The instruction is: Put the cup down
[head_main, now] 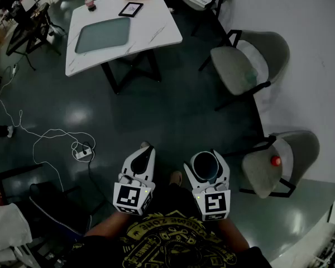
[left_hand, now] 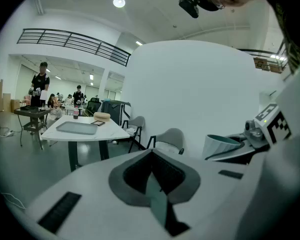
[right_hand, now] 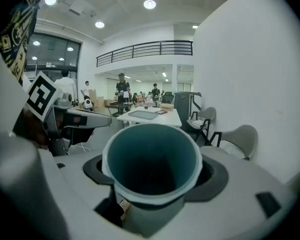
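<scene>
Your right tongs (head_main: pixel 206 159) are clamping the teal cup (right_hand: pixel 150 159), mouth up, well short of the white bench (head_main: pixel 156 32). Your left tongs (head_main: pixel 145 148) are hanging pressed together, empty, equally far from that bench.

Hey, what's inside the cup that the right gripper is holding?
Nothing visible: the cup shows only its bare teal inner wall. Its bottom is dark, so something small lying there could go unseen.
</scene>
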A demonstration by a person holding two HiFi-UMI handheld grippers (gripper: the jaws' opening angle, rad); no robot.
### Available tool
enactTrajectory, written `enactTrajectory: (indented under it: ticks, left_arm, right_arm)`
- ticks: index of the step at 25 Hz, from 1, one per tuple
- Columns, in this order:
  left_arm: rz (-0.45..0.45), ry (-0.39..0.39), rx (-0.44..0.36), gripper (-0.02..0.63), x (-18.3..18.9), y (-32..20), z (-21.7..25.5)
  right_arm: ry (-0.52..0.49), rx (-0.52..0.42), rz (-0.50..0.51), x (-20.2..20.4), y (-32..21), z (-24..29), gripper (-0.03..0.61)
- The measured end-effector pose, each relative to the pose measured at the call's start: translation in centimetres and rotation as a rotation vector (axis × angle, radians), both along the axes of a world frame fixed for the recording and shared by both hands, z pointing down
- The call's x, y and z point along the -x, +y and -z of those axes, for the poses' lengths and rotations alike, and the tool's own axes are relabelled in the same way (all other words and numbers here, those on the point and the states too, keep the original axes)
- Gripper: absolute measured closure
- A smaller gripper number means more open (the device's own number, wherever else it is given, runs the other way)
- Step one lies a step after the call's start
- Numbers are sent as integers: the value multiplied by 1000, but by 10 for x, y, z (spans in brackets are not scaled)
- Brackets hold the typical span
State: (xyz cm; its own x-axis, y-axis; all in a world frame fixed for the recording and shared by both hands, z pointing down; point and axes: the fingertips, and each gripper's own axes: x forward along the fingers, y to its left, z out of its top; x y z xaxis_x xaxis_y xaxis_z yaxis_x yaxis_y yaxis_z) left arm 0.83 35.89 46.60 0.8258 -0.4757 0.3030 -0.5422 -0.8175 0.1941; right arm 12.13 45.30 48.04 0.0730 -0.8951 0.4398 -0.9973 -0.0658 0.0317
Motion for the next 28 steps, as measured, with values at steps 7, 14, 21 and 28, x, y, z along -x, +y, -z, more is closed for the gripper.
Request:
enactTrajectory:
  ticks: [7, 14, 21, 28]
  left_arm:
    - [-6, 4, -5, 603, -9, -13, 6]
    - [-1, 3, 8, 603, -13, -33, 3]
    - [1, 18, 22, 603, -16, -64, 2]
    - [-17, 47, 34, 603, -19, -104, 8]
  right_arm:
    - [-8, 8, -3, -7, -11, 6, 204]
    - [-33, 12, -19, -14, -30, 4, 201]
    - [-30, 19, -30, -21, -63, 11, 201]
    - [-5, 24, -56, -23, -106, 27, 201]
